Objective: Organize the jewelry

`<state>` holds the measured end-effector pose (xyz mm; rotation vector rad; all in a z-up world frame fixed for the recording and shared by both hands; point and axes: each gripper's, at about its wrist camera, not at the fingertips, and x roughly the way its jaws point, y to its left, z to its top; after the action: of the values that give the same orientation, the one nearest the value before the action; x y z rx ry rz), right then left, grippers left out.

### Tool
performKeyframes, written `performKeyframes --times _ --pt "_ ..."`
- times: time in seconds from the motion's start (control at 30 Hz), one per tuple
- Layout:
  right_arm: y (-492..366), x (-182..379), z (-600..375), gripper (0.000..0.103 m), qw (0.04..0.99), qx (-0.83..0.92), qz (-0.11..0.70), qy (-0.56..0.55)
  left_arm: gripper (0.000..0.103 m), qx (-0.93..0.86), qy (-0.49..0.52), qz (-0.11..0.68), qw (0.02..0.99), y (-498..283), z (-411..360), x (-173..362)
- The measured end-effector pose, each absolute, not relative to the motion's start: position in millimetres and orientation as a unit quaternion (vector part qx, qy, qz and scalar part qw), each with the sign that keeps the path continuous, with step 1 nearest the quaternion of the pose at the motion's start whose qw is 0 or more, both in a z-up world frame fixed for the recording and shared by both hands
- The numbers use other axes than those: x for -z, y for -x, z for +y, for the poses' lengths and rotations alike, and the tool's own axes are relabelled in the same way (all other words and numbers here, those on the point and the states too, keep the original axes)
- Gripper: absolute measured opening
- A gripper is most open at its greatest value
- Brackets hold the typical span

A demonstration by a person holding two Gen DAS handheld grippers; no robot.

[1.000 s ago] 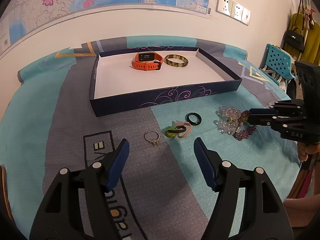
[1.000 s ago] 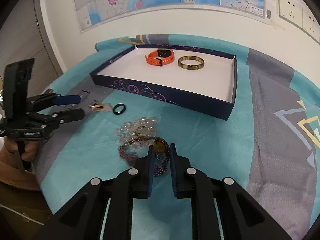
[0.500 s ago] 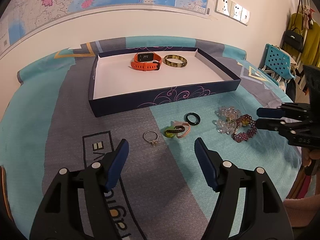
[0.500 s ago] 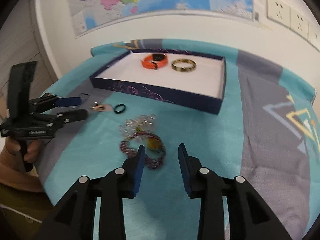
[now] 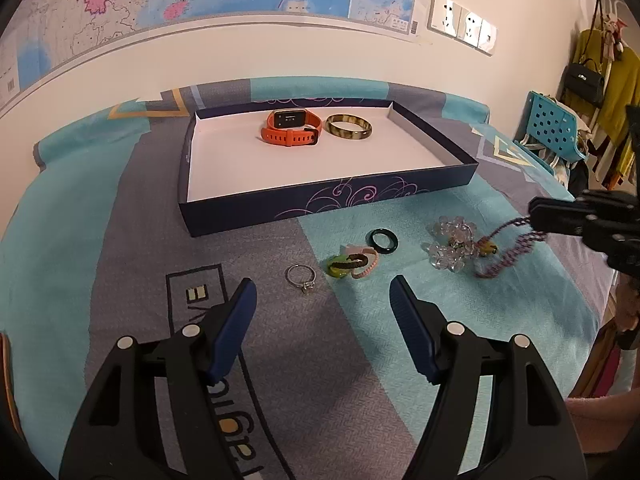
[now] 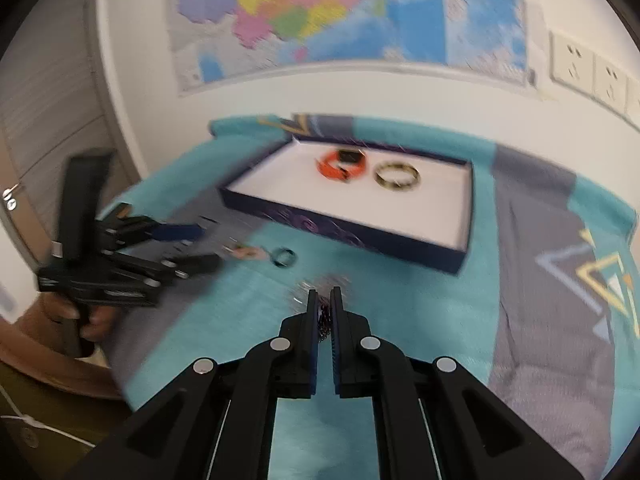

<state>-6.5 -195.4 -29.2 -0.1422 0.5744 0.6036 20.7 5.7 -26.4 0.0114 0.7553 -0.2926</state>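
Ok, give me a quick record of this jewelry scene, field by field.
tray: holds orange watch and bangle
right gripper: shut on purple bracelet, jaws just closed
left gripper: open, nothing between the jaws
on the cloth: silver ring, dark ring, clear beads

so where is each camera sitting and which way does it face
Left wrist: rides the left gripper, jaws open, looking across the patterned cloth at the navy tray; the right gripper pinches the purple bead bracelet at far right.
Right wrist: rides the right gripper, shut on the bracelet, facing the tray from the other side; the left gripper and a hand show at left.
Shared: tray, orange watch, bangle.
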Motion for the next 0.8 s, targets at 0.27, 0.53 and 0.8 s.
performKeyframes --times 0.27,0.53,0.8 --pt "10 28 -184 0.004 0.898 -0.334 0.281 0.054 0.062 0.16 -0.019 0.362 0.918 -14 11 22" --pt "-1 58 -193 0.002 0.888 -0.317 0.332 0.035 0.059 0.164 -0.04 0.361 0.917 -16 8 24" --pt "-3 78 -201 0.005 0.884 -0.305 0.353 0.019 0.052 0.168 -0.044 0.36 0.917 -30 3 15"
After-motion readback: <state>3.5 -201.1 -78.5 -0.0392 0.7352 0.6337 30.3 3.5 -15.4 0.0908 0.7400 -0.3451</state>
